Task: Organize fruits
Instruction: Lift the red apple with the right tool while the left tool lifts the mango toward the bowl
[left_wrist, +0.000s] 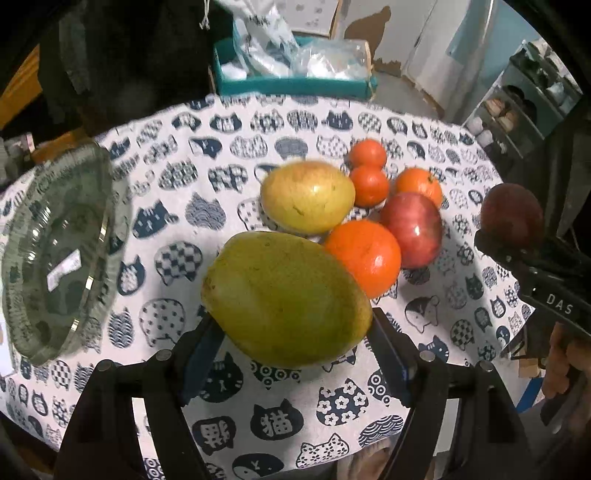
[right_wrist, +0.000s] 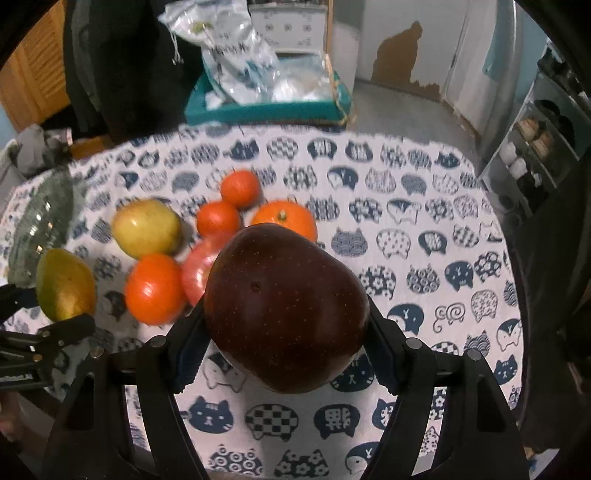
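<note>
1. While the green mango (left_wrist: 286, 299) sits clamped between the jaws of the left gripper (left_wrist: 291, 332), it hangs clear above the cat-print tablecloth (left_wrist: 221, 155).
2. Pinched likewise in the right gripper (right_wrist: 284, 332), a dark red apple (right_wrist: 286, 308) is held above the cloth.
3. On the cloth lie a yellow mango (left_wrist: 308, 197), a large orange (left_wrist: 364, 256), a red apple (left_wrist: 413, 229), another orange (left_wrist: 419, 184) and two small tangerines (left_wrist: 368, 153) (left_wrist: 369, 184), clustered together.
4. A clear glass bowl (left_wrist: 59, 243) stands to the left, well apart from the cluster.
5. Beyond the table, a teal tray (left_wrist: 291, 86) holds plastic bags (left_wrist: 280, 55).
</note>
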